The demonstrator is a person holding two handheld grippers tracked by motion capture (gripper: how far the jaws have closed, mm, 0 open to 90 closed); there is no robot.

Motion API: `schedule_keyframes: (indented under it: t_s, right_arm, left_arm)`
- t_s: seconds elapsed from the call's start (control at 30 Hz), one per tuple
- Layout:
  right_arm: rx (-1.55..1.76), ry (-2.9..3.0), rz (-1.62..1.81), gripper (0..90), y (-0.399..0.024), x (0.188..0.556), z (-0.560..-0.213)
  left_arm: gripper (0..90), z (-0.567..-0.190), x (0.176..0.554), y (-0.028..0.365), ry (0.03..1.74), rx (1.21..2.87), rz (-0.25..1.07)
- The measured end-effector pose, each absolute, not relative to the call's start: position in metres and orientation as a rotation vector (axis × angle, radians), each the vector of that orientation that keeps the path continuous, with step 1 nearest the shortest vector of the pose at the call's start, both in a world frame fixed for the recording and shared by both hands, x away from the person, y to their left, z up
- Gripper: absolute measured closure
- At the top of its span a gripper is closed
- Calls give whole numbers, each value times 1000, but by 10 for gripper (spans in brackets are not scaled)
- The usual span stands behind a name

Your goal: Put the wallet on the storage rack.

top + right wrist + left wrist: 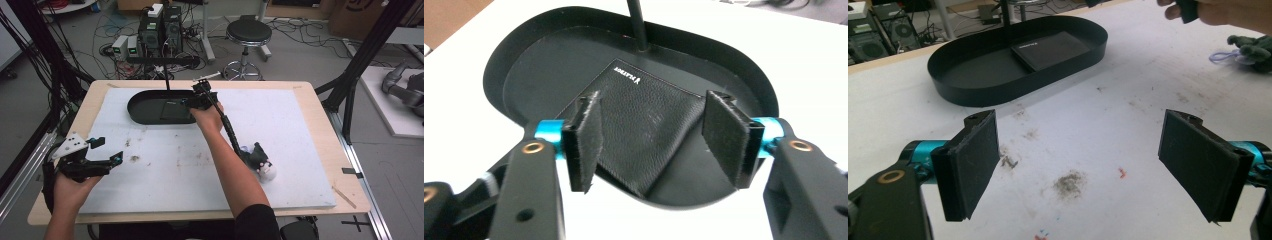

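Black wallet (644,125) in oval tray (744,75), far tabletop edge. Right gripper (659,137) spread astride, left gripper (1083,165) spread idle. Risk: fingers skid off flat leather.

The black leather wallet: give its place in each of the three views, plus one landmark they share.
High view: the wallet lies flat in the right part of the tray, upper centre, beside the right gripper.
Left gripper view: top centre, inside the tray, far beyond the open jaws.
Right gripper view: centre, between the open jaws.
Shared landmark: the black oval tray.
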State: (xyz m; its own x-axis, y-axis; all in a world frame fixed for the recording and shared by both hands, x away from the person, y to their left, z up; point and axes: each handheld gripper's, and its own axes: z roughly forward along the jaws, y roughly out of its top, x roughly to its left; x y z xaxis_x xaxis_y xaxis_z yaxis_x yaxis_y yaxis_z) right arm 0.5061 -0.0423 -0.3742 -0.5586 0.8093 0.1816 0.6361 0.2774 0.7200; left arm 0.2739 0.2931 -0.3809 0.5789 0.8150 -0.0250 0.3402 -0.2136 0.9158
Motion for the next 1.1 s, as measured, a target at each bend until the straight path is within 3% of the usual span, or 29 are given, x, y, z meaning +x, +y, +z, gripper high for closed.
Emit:
schedule_keyframes:
  t_s: [0.23, 0.6, 1.1]
  right_arm:
    - [1274, 2324, 1133, 307, -67, 478, -358]
    - [1190, 2261, 1126, 253, -143, 434, -334]
    - [1195, 2104, 1277, 196, -258, 353, -352]
  left_arm:
    - [167, -377, 291, 280, 903, 1801, 555]
    - [167, -376, 331, 249, 819, 1830, 488]
    - [167, -380, 341, 235, 803, 1846, 498]
